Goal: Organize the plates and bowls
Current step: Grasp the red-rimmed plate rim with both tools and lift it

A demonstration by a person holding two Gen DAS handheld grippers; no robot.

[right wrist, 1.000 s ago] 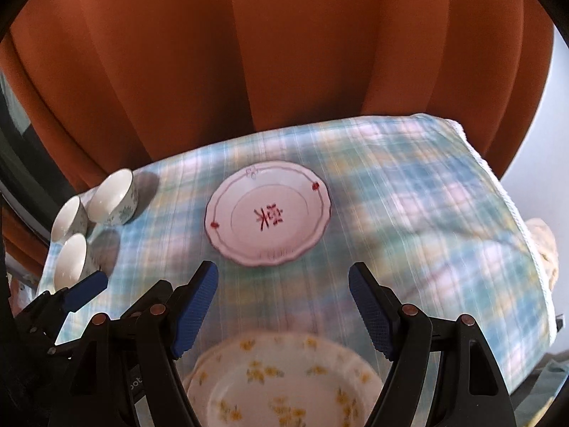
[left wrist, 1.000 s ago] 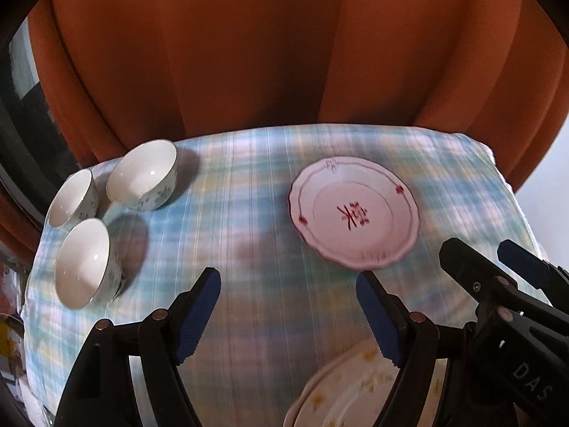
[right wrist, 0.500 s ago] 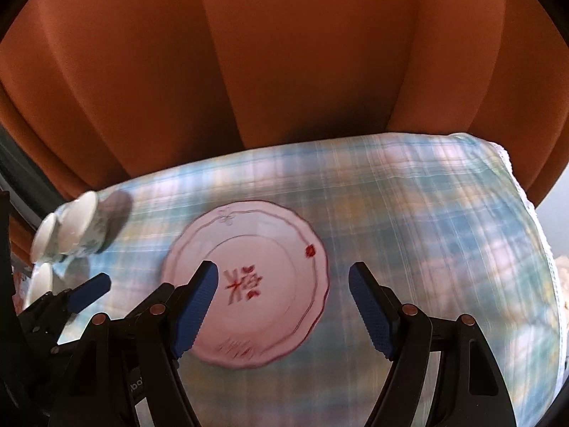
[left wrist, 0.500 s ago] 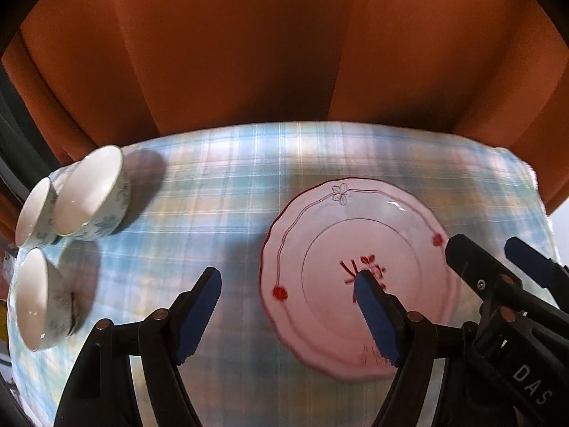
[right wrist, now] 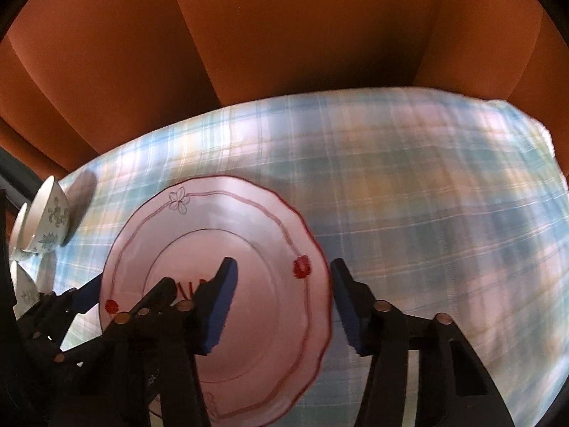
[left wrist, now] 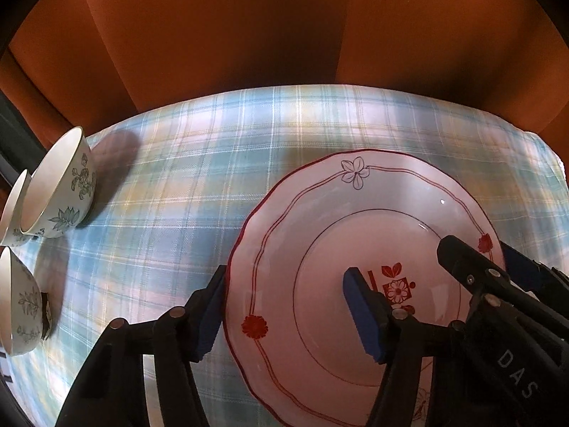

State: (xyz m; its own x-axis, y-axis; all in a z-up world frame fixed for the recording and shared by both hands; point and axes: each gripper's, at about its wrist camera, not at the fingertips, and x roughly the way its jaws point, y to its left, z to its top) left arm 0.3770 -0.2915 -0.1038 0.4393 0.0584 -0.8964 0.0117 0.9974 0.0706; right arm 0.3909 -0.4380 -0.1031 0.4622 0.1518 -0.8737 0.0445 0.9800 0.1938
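A white plate with a red scalloped rim and red flower marks lies on the plaid tablecloth; it also shows in the right wrist view. My left gripper is open, its two fingers on either side of the plate's left rim. My right gripper is open, its fingers on either side of the plate's right rim. Three white bowls with green flower prints stand at the far left: one, one behind it and one nearer. They also show in the right wrist view.
The table carries a blue and yellow plaid cloth, seen also in the right wrist view. Orange curtains hang close behind the table's far edge. The cloth's right edge drops off.
Both grippers have moved forward and down to the red-rimmed plate, now straddling its rim on each side. The yellow-flowered plate near me has left view. Both jaws stay open.
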